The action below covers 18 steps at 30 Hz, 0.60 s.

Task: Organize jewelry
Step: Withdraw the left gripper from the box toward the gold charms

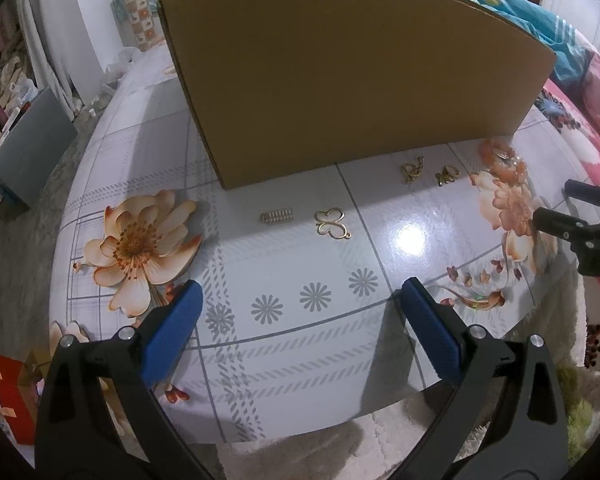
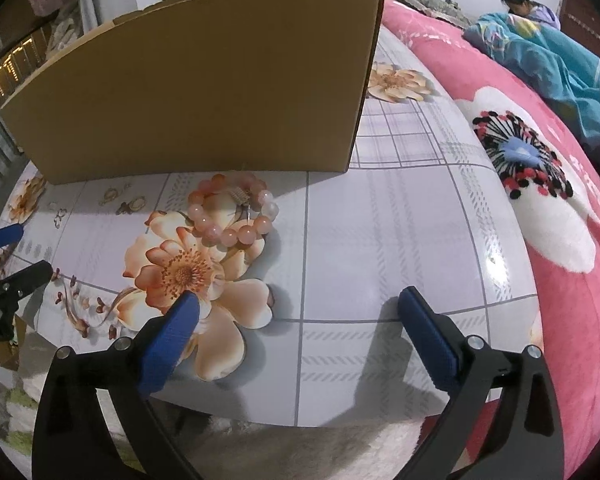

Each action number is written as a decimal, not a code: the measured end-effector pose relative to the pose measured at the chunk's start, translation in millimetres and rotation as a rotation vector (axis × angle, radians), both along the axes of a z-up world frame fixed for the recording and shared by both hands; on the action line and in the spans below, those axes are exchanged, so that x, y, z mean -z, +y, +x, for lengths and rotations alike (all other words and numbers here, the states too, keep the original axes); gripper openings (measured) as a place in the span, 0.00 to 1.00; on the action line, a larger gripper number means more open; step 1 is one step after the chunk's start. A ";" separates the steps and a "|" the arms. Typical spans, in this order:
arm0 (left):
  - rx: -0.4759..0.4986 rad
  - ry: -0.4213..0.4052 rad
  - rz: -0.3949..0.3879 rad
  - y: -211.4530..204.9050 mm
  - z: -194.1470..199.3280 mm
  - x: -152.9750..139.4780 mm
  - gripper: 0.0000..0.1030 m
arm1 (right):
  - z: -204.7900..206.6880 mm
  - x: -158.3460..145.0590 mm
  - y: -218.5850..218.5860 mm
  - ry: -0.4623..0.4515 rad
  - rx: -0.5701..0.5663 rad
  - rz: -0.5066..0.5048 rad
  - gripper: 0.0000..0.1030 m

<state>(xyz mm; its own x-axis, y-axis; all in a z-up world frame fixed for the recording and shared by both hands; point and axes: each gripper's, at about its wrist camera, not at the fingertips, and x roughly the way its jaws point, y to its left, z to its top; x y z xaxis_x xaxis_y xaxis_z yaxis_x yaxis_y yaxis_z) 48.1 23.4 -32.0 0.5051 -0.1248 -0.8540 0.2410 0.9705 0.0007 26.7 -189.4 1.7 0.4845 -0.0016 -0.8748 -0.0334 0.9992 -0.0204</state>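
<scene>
Jewelry pieces and a pink bead bracelet lie on the desk beside a cardboard box; left gripper and right gripper both released, empty.

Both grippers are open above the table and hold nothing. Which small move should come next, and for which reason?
Probably move the right gripper forward and down toward the pink bead bracelet. Its jaws are wide open and empty, and the bracelet lies flat on the table just ahead of them, in front of the cardboard box. It is the largest piece, so likely the easiest to grasp first.
</scene>
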 end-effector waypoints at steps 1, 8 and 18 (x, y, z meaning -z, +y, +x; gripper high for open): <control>0.002 -0.007 -0.001 0.1 -0.2 0.0 0.93 | 1.7 0.2 -0.8 0.003 0.006 0.000 0.94; 0.032 -0.017 -0.010 2.4 -2.3 1.2 0.93 | -0.1 1.2 0.1 -0.017 0.051 0.008 0.94; 0.062 -0.154 -0.101 16.4 -11.8 -20.5 0.75 | -14.0 -9.8 11.7 -0.091 -0.070 0.133 0.94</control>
<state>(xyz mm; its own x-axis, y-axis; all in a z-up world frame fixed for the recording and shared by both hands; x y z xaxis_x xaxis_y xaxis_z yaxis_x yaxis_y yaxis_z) 36.3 39.8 -11.5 0.6177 -0.2406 -0.7487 0.3050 0.9508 -0.0540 12.6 -177.7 11.5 0.5562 0.1479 -0.8178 -0.1074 0.9886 0.1057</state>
